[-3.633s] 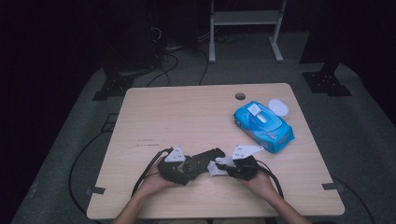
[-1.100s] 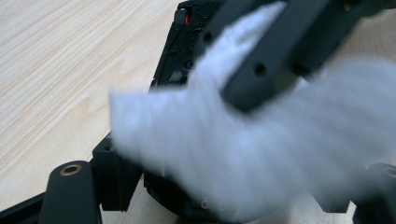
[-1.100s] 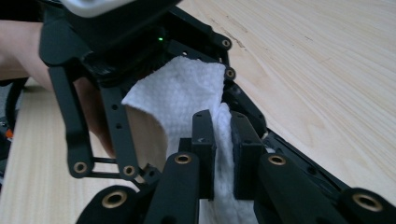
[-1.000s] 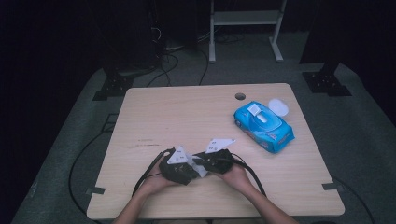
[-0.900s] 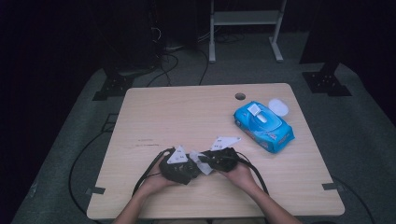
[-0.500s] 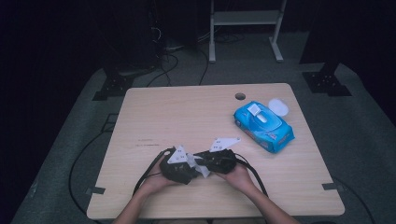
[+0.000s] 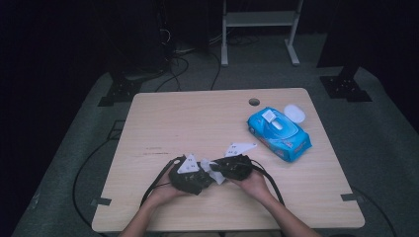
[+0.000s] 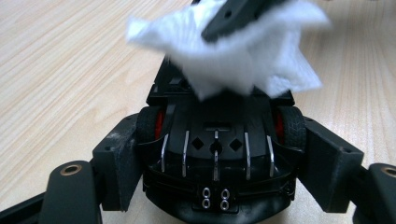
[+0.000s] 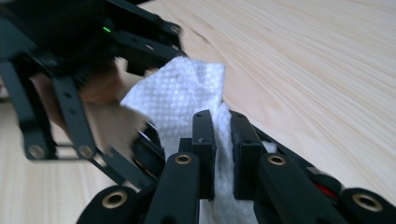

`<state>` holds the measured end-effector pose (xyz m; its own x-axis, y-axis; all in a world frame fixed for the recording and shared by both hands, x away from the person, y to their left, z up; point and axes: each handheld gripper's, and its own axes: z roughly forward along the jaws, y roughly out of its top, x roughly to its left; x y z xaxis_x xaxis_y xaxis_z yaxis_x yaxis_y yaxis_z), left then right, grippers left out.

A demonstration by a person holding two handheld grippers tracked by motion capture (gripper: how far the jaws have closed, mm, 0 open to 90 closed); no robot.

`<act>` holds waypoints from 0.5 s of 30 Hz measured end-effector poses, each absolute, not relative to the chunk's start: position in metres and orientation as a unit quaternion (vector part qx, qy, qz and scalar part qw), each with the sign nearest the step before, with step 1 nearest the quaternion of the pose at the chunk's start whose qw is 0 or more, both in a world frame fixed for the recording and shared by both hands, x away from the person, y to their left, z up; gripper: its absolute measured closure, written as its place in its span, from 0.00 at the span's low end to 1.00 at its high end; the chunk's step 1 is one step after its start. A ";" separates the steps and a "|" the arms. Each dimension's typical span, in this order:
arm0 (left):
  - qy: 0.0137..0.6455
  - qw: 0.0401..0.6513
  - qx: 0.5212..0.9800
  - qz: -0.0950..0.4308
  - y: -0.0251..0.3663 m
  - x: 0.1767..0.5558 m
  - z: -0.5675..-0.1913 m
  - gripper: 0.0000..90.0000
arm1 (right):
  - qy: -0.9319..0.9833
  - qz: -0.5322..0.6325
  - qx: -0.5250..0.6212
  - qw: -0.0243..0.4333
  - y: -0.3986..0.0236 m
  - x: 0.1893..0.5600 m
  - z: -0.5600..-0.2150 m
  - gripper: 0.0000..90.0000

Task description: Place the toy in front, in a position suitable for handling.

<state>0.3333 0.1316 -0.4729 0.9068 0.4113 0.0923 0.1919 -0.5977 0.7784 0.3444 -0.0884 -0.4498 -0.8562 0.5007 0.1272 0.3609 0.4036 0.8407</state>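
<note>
Toy car (image 8: 217,154): black, clamped at its wheels between my left gripper's (image 8: 219,177) jaws, low over the table (image 7: 197,118).
White wipe (image 9: 187,102): pinched tight in my right gripper (image 9: 223,156), pressed on the car's top.

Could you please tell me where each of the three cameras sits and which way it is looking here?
High view: above the person's side, looking forward and down on the table; both forearms enter from below.
Left gripper view: rides the left gripper, looking along its jaws clamped on a black toy car.
Right gripper view: rides the right gripper, its jaws pinching a white wipe.
Shared: both gripper views show the wipe on the car.
</note>
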 end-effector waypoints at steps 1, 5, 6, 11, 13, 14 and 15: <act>0.171 0.415 0.884 0.133 0.131 0.333 -0.473 0.27 | 0.834 0.485 0.253 0.071 -0.083 0.344 -0.449 0.91; 0.170 0.412 0.885 0.137 0.131 0.332 -0.472 0.27 | 0.833 0.488 0.253 0.071 -0.065 0.349 -0.448 0.91; 0.171 0.414 0.884 0.136 0.131 0.333 -0.473 0.27 | 0.833 0.486 0.254 0.075 -0.062 0.351 -0.448 0.91; 0.170 0.414 0.884 0.136 0.132 0.333 -0.474 0.27 | 0.837 0.467 0.264 0.112 -0.070 0.360 -0.448 0.91; 0.169 0.412 0.885 0.134 0.133 0.333 -0.473 0.27 | 0.837 0.459 0.275 0.114 -0.079 0.364 -0.451 0.91; 0.168 0.412 0.886 0.134 0.133 0.333 -0.473 0.27 | 0.836 0.459 0.279 0.117 -0.084 0.365 -0.452 0.91; 0.167 0.413 0.885 0.135 0.133 0.333 -0.473 0.27 | 0.835 0.453 0.289 0.123 -0.091 0.367 -0.453 0.91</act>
